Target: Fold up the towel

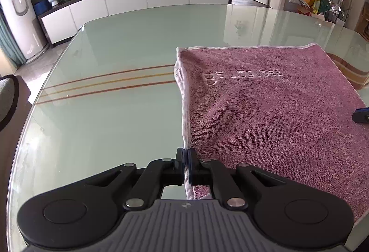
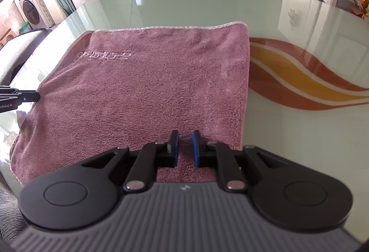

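Note:
A pink towel (image 1: pixel 265 102) with a white hem and raised lettering lies folded on the glass table (image 1: pixel 110 49). In the left wrist view my left gripper (image 1: pixel 186 153) is shut on the towel's near left edge, and the hem runs up from between its pads. The right wrist view shows the towel (image 2: pixel 150 81) spread ahead, with my right gripper (image 2: pixel 185 136) near its front right corner. Its pads stand a narrow gap apart and towel pile fills that gap. The left gripper (image 2: pixel 38 96) also pinches the towel's left edge there, pulling small creases. The right gripper's tip (image 1: pixel 361 115) shows at the far right.
The pale green glass table (image 2: pixel 299 148) carries an orange and red wave pattern (image 2: pixel 299 77) right of the towel and thin stripes (image 1: pixel 103 83) to its left. A chair (image 2: pixel 20 49) stands at the table's left. A white sideboard (image 1: pixel 138 1) with plants lines the far wall.

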The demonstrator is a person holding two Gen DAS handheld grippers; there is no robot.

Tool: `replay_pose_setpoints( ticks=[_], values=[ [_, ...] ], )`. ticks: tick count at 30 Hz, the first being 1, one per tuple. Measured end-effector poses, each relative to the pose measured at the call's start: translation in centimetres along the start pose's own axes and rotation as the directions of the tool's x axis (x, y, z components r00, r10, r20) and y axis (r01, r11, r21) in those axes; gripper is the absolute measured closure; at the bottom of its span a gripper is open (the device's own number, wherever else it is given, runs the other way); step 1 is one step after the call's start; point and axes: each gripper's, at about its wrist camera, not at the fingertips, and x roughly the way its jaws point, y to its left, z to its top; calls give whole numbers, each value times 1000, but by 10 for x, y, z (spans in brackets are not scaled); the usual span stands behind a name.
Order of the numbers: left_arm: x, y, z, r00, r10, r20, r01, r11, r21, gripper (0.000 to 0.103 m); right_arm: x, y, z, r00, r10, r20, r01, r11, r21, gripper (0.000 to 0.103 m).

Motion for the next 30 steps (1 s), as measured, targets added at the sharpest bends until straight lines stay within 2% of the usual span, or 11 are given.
replay_pose_setpoints(
  ticks=[2, 3, 5, 9, 13, 19, 22, 30],
  values=[
    [-3, -1, 1, 999, 39, 3, -39, 999, -2, 96, -1, -1, 0, 1000, 2, 3, -2, 1000, 13, 91],
    [-5, -2, 2, 999, 38, 16, -38, 999, -4, 90, -1, -2, 0, 1000, 4, 6, -4, 1000, 21, 90],
    [-11, -2, 4, 999, 34, 41, -33, 999, -10, 86, -2, -3, -1, 1000, 9, 21, -10, 999, 40, 90],
    [-13, -13, 10, 997, -36, 69, 35, 999, 27, 83, -1, -4, -2, 999, 7, 33, -8, 999, 49, 90],
    [-2, -24, 9, 996, -86, 32, 84, 995, 58, 83, -1, -3, -2, 1000, 0, 28, -1, 999, 39, 90],
    [4, -19, 2, 997, -71, 11, 70, 997, 36, 82, -1, -4, -3, 999, -20, 31, 18, 999, 38, 90],
    [-4, -14, -5, 999, -51, 8, 51, 999, 20, 82, -7, -8, -6, 999, -39, 31, 37, 998, 48, 90],
    [-39, -7, -42, 996, -89, 4, 89, 996, -22, 77, -38, -14, -29, 999, -52, 9, 52, 999, 16, 90]
  ],
)
